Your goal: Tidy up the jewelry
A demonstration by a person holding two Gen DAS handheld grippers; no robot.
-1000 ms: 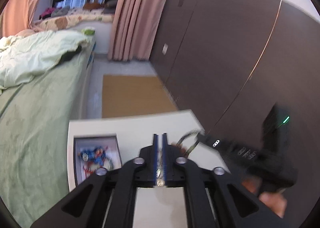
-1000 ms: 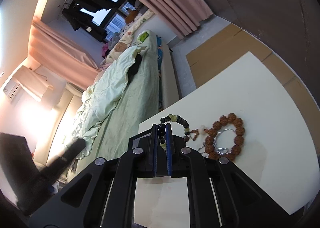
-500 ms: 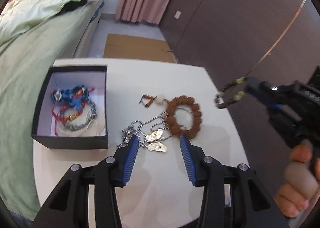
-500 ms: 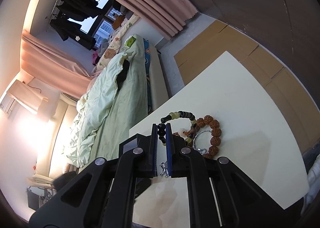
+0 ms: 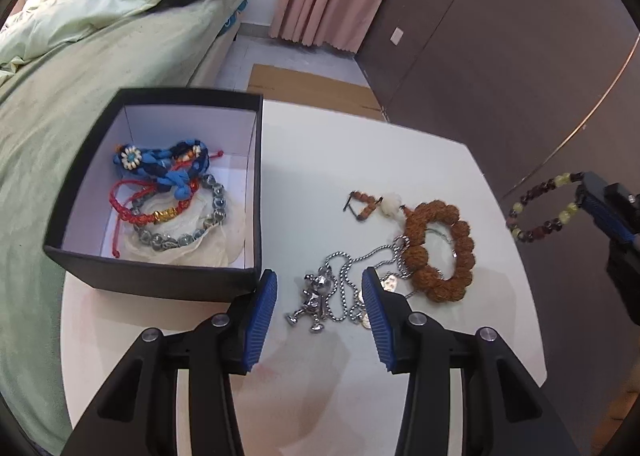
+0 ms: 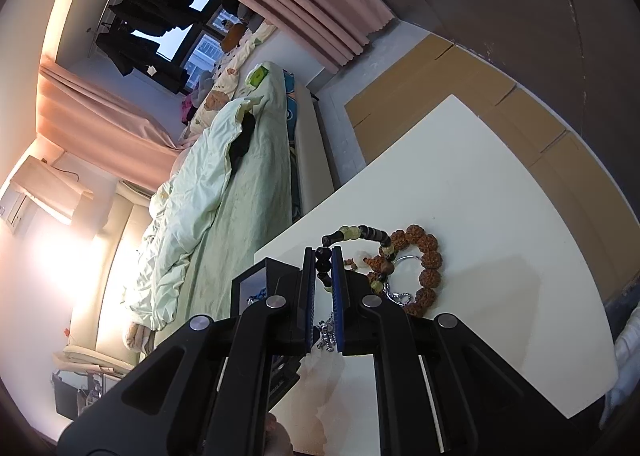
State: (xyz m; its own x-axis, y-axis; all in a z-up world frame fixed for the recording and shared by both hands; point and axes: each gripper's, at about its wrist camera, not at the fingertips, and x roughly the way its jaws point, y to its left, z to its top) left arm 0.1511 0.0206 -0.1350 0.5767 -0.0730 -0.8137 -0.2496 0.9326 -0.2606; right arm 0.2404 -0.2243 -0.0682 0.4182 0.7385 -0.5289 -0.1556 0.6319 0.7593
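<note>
Two tongs: right tongs (image 6: 324,268) pinching a beaded bracelet (image 6: 362,234), left tongs (image 5: 318,306) spread; no readable writing.

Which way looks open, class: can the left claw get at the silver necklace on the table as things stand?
Probably yes. The left claw is open, and the silver necklace lies between its fingers with nothing on top. The black box sits close on one side.
</note>
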